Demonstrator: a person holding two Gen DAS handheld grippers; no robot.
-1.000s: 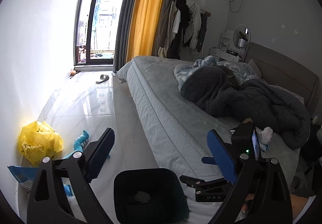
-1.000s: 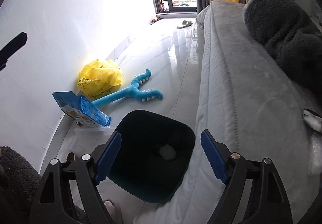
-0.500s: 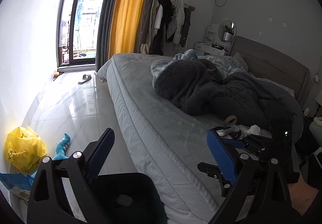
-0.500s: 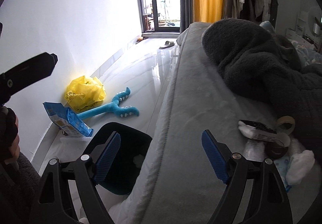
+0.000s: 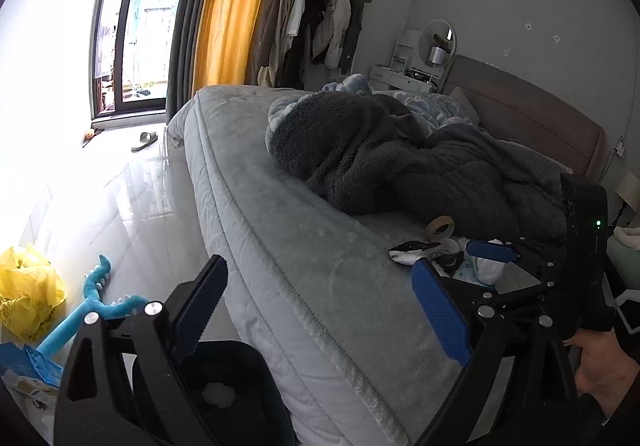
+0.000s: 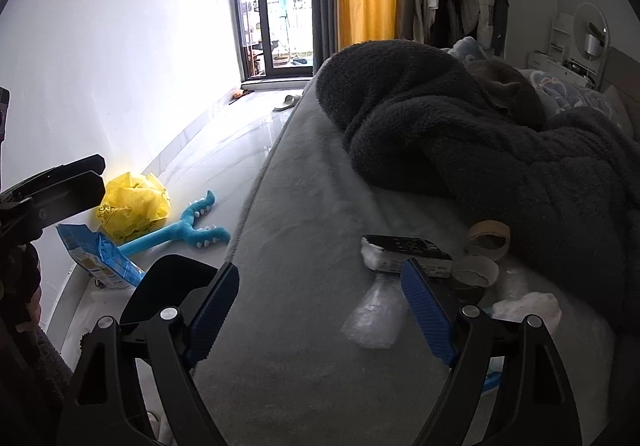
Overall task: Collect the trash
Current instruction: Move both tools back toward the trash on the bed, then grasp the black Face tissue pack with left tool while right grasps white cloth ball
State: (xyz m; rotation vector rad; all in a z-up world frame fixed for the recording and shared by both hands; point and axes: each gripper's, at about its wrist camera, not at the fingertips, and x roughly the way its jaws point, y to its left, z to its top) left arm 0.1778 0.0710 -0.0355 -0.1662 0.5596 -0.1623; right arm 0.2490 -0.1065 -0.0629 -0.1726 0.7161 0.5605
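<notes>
We note a crumpled clear plastic wrapper on the bed; both grippers' jaws wide, empty.

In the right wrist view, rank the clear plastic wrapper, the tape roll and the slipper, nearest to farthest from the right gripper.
From the right gripper:
1. Clear plastic wrapper, on the bed between the open fingers.
2. Tape roll, further up the bed, against the dark blanket.
3. Slipper, on the floor by the window.

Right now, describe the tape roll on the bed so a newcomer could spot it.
Start at the grey bed and follow the dark fleece blanket to its near edge. The tape roll lies against it: a tan cardboard ring, hollow, unlike the flat black-and-white packet beside it.
</notes>
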